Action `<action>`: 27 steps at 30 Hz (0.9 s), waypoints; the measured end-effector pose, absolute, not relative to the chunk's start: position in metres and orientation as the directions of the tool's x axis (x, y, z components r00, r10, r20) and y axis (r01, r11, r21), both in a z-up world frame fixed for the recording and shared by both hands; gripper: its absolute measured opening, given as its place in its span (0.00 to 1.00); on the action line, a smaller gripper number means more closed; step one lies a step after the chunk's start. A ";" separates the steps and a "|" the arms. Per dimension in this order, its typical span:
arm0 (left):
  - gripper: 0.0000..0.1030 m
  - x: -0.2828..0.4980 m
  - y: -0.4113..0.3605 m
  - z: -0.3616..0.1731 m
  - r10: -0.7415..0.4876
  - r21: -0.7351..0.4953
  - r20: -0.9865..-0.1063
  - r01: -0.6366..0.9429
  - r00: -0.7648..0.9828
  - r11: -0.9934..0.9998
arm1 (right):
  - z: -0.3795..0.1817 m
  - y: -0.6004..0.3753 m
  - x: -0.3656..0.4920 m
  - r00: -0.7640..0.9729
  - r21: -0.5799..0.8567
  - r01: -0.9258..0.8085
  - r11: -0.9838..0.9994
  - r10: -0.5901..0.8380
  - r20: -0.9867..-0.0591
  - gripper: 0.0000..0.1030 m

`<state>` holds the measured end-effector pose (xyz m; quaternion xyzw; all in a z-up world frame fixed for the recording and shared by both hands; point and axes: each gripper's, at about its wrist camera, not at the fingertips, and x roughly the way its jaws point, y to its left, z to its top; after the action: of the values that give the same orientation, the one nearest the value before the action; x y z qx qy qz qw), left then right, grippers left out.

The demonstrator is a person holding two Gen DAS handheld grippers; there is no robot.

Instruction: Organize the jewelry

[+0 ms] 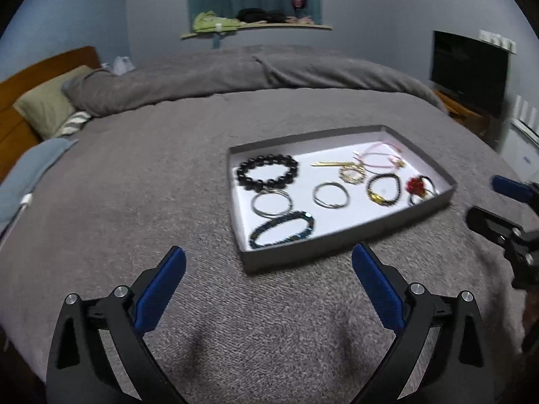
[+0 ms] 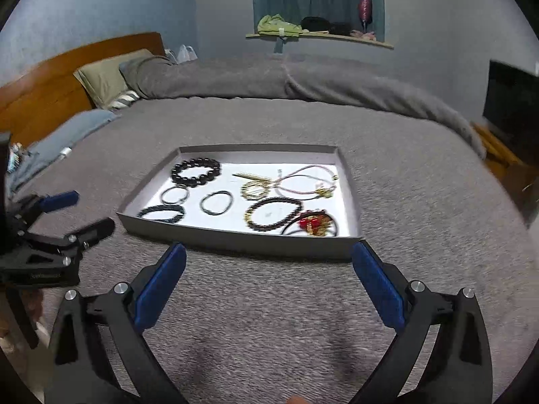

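Observation:
A shallow grey tray (image 1: 340,234) (image 2: 235,240) with a white floor lies on the bed and holds several pieces of jewelry. In it are a black bead bracelet (image 1: 267,172) (image 2: 196,171), silver rings (image 1: 271,202) (image 2: 174,194), a dark blue bracelet (image 1: 281,229) (image 2: 161,213), a gold piece (image 1: 352,172) (image 2: 254,189), a pink cord (image 1: 379,159) (image 2: 305,180) and a red charm bracelet (image 1: 419,187) (image 2: 311,224). My left gripper (image 1: 268,269) (image 2: 82,212) is open and empty, just short of the tray's near left corner. My right gripper (image 2: 268,266) (image 1: 485,200) is open and empty in front of the tray's near edge.
The grey blanket (image 1: 151,185) (image 2: 421,202) covers the bed. Pillows (image 1: 47,104) (image 2: 107,74) and a wooden headboard (image 2: 50,80) are at the far left. A dark screen on a wooden stand (image 1: 470,70) is at the right. A wall shelf (image 1: 256,27) holds clothes.

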<state>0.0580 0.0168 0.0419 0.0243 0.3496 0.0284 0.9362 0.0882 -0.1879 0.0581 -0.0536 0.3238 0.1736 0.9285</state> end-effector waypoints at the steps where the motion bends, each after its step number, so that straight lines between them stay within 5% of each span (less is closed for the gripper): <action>1: 0.95 0.059 0.017 0.043 0.091 0.069 -0.655 -0.061 0.750 0.996 | 0.059 -0.188 0.088 0.739 -0.009 -0.345 0.939 0.265 -0.620 0.95; 12: 0.95 0.051 0.015 0.049 0.100 -0.010 -0.671 -0.143 0.735 0.990 | 0.060 -0.203 0.084 0.749 -0.016 -0.229 0.973 0.166 -0.641 0.95; 16: 0.95 0.052 0.009 0.046 -0.002 -0.060 -0.711 -0.058 0.703 0.996 | 0.062 -0.203 0.088 0.725 -0.024 -0.200 0.980 0.131 -0.676 0.95; 27: 0.95 0.056 0.004 0.040 0.083 0.037 -0.725 -0.081 0.683 0.996 | 0.051 -0.196 0.094 0.654 -0.008 -0.219 0.976 0.141 -0.744 0.95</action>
<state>0.0562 0.0035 0.0398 0.0010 0.3955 0.0447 0.9174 0.0944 -0.1958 0.0510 -0.0485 0.4042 0.0992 0.9080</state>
